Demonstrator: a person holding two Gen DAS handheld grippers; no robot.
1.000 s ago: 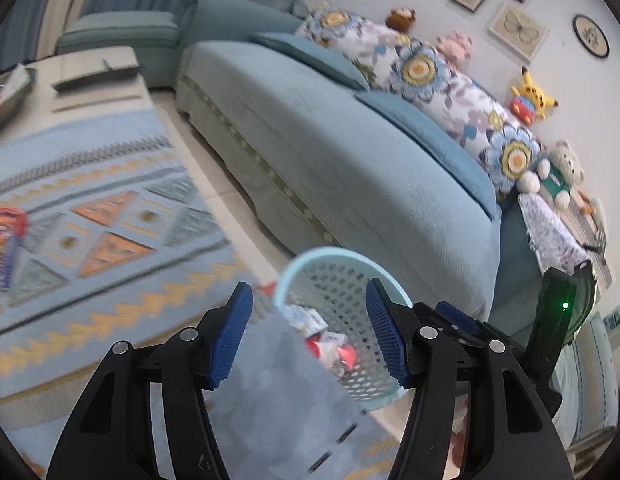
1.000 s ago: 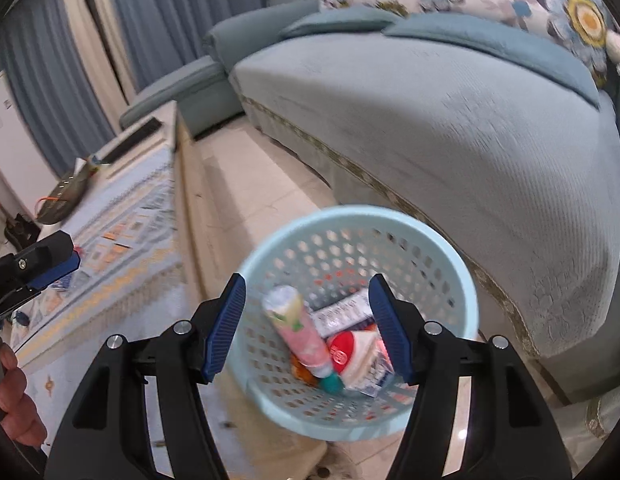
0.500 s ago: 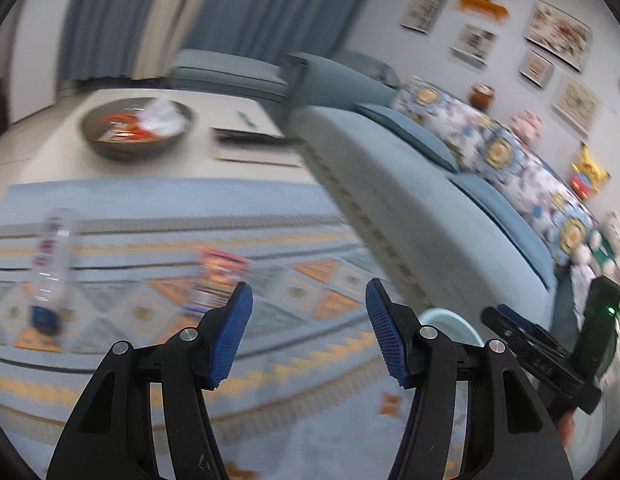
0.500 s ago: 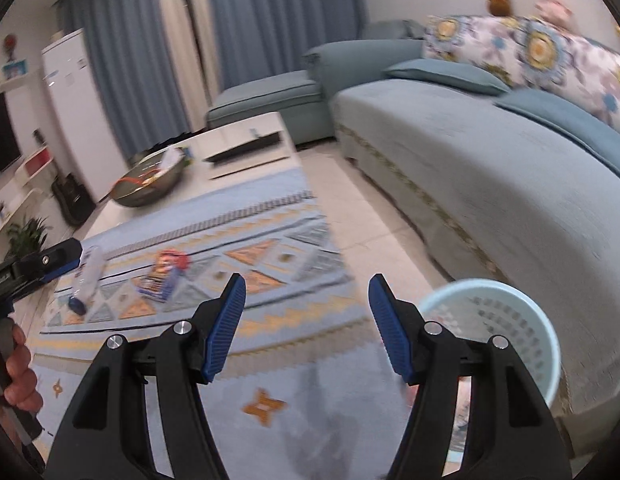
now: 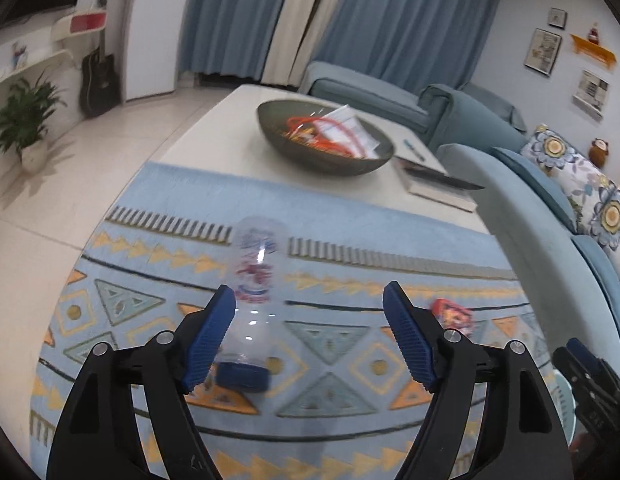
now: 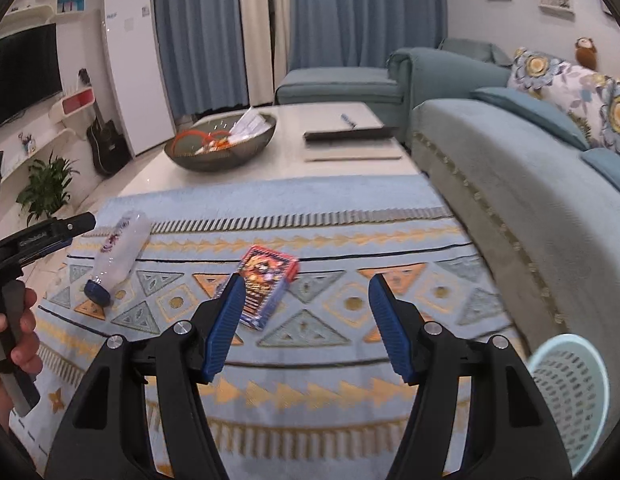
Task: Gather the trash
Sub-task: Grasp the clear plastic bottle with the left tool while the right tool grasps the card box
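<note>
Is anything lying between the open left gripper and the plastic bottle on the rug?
Nothing visible does. The left gripper is open and empty, and the plastic bottle lies on its side on the rug, cap toward the camera, just beyond the left finger. The snack packet lies apart, to the right.

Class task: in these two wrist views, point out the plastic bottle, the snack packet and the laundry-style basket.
plastic bottle (image 5: 252,280): left wrist view, on its printed label.
snack packet (image 6: 268,280): right wrist view, on its printed front face.
basket (image 6: 570,388): right wrist view, on its perforated inner wall.
</note>
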